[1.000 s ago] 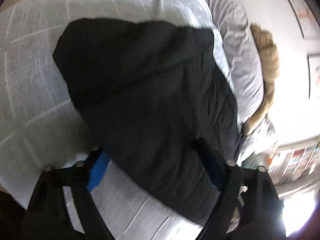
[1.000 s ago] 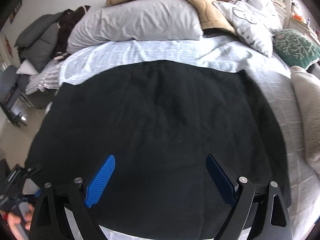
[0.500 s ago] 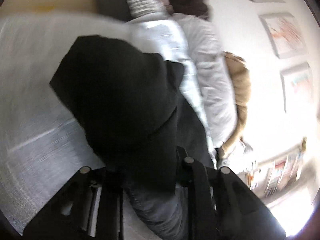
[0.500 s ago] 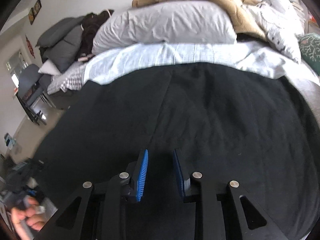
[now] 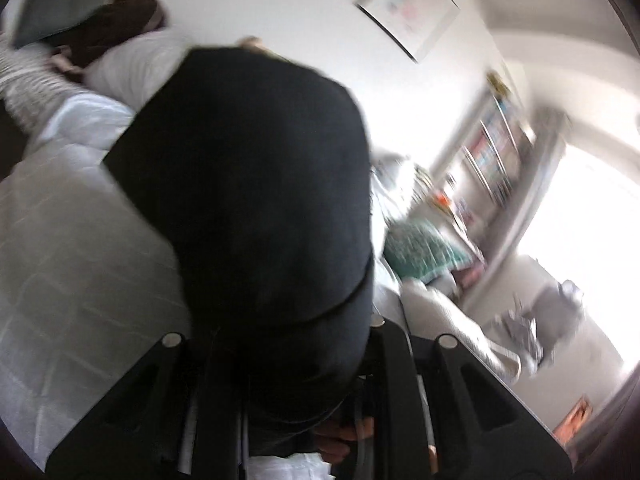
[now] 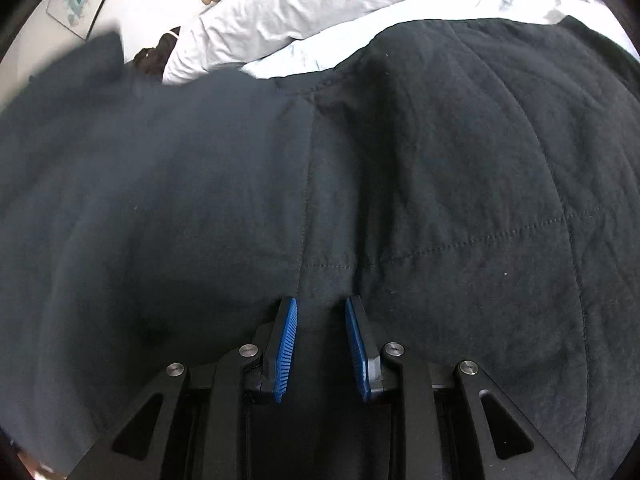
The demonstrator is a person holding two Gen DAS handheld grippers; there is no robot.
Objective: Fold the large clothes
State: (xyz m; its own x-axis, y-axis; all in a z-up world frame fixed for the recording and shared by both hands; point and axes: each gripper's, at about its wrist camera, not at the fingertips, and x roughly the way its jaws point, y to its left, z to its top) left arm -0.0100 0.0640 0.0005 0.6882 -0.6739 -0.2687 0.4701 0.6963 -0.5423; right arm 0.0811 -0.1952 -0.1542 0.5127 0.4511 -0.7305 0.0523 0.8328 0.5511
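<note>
A large black quilted cloth (image 6: 420,168) lies spread over the bed and fills the right wrist view. My right gripper (image 6: 320,312) is shut on a ridge of that cloth, which is pinched between its blue pads (image 6: 286,344). In the left wrist view the same black cloth (image 5: 260,184) hangs lifted in front of the camera. My left gripper (image 5: 280,344) is shut on its edge, and the cloth hides the fingertips.
The bed has a pale checked sheet (image 5: 72,248) and grey-white pillows (image 6: 304,4) at its head. A green patterned cushion (image 5: 424,248) lies at the bed's far side. A bookshelf (image 5: 496,148) and a bright window stand beyond. Framed pictures (image 5: 408,12) hang on the wall.
Both grippers closed on the black cloth from wide open. My left gripper has lifted its edge up off the sheet and swung toward the room. My right gripper moved closer to the cloth.
</note>
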